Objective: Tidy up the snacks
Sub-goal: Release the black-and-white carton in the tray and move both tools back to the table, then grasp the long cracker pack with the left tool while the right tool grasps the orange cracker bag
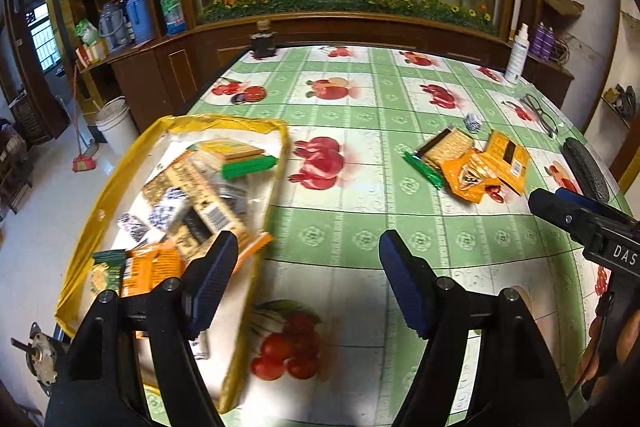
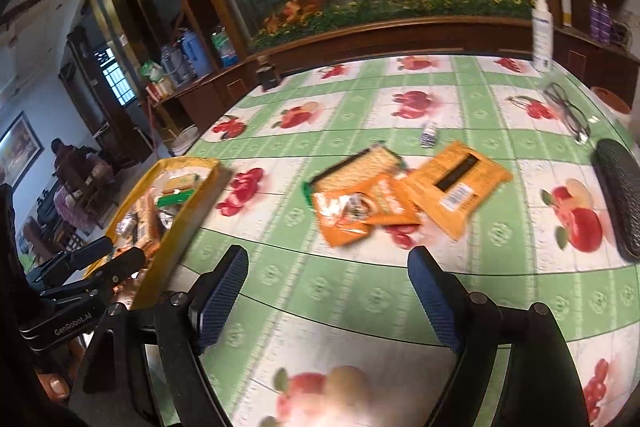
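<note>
A yellow-rimmed tray at the table's left edge holds several snack packets. Loose on the table lie a green-ended cracker pack, an orange packet, a second orange packet and a small blue-white candy. My left gripper is open and empty, its left finger over the tray's near corner. My right gripper is open and empty, over the cloth short of the loose packets; it also shows at the right of the left wrist view.
The table has a green fruit-print cloth. Glasses, a dark case and a white spray bottle stand at the right. A dark jar stands at the far edge.
</note>
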The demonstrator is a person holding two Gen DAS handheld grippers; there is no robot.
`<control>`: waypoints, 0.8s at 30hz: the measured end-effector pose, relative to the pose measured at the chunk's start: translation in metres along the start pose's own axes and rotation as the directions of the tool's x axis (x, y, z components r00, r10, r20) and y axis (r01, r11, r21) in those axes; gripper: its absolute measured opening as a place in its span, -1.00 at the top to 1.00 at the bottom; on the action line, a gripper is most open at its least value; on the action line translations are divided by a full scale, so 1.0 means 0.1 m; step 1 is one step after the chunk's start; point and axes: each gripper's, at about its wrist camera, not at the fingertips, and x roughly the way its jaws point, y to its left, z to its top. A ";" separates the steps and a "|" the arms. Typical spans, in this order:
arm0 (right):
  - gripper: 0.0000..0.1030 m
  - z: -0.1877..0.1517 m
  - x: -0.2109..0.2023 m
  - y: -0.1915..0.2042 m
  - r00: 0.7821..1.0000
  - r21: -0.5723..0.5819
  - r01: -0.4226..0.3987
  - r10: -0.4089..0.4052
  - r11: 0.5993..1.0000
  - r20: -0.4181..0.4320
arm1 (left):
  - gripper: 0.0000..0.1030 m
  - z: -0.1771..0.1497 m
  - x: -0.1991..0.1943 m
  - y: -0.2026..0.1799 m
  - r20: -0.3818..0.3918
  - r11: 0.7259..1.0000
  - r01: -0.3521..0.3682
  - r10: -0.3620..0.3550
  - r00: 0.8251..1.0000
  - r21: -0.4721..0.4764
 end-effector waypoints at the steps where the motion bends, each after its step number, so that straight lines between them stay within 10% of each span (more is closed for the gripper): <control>1: -0.63 -0.01 -0.01 -0.06 1.000 0.010 0.009 -0.009 1.000 -0.001 | -0.42 0.01 0.02 -0.06 -0.002 1.000 0.008 -0.008 1.000 0.011; 24: -0.63 0.38 0.43 -0.76 0.989 0.117 0.149 -0.146 0.982 -0.031 | -0.41 0.68 0.72 -0.75 -0.054 0.988 0.127 -0.122 0.991 0.092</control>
